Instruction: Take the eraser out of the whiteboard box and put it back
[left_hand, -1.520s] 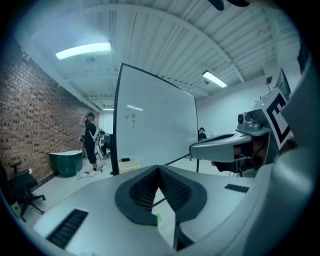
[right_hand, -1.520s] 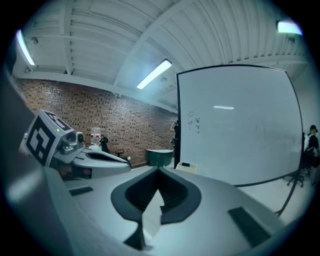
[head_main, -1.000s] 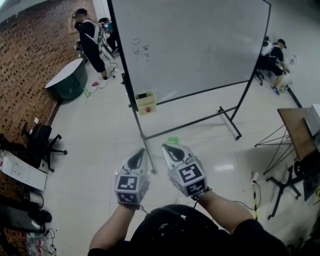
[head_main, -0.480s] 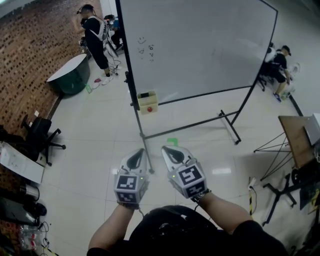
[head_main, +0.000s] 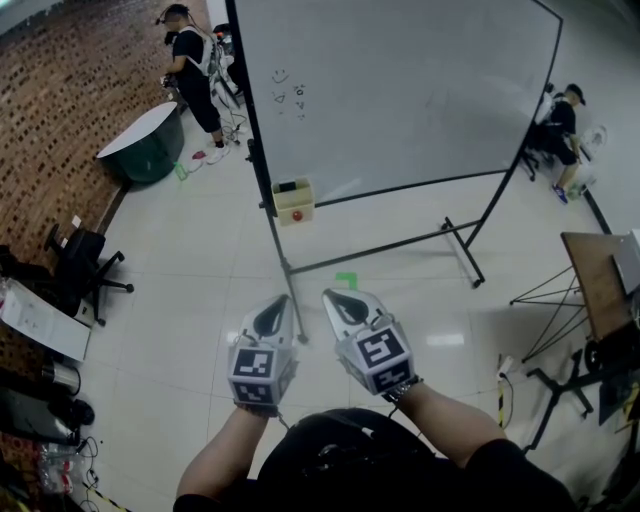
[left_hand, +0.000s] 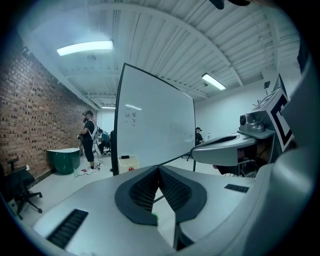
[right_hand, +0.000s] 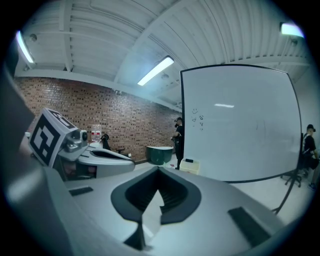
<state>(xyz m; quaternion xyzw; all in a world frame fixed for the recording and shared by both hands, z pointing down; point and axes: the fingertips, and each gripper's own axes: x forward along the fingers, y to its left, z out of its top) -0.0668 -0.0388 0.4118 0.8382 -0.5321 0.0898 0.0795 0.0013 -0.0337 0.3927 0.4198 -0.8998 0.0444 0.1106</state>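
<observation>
Left gripper (head_main: 274, 318): jaws pressed together with nothing between them. I hold it low, close to my body.
Right gripper (head_main: 345, 305): also closed and empty, just beside the left one and not touching it.
Eraser (head_main: 287, 187): a small dark block I take for the eraser lies on top of the whiteboard box (head_main: 293, 207), well ahead of both grippers and slightly to their left.
Stage: this fits an eraser waiting to be lifted out as well as one already put back. I cannot settle which.
Doing it well: I judge it best to have both tips aimed at the box and steer clear of the stand's foot (head_main: 295, 300), which lies just ahead between the two grippers.
Floor (head_main: 200, 290): pale glossy tile, with a green tape mark (head_main: 346, 281) just beyond the tips.
Whiteboard (head_main: 400, 90): it fills the view ahead, with the box at its lower left corner.
Room: a brick wall (head_main: 60, 110) far to the left, a person standing (head_main: 190, 70) beside a green table (head_main: 145, 150), and a seated person (head_main: 560, 120) far to the right.
</observation>
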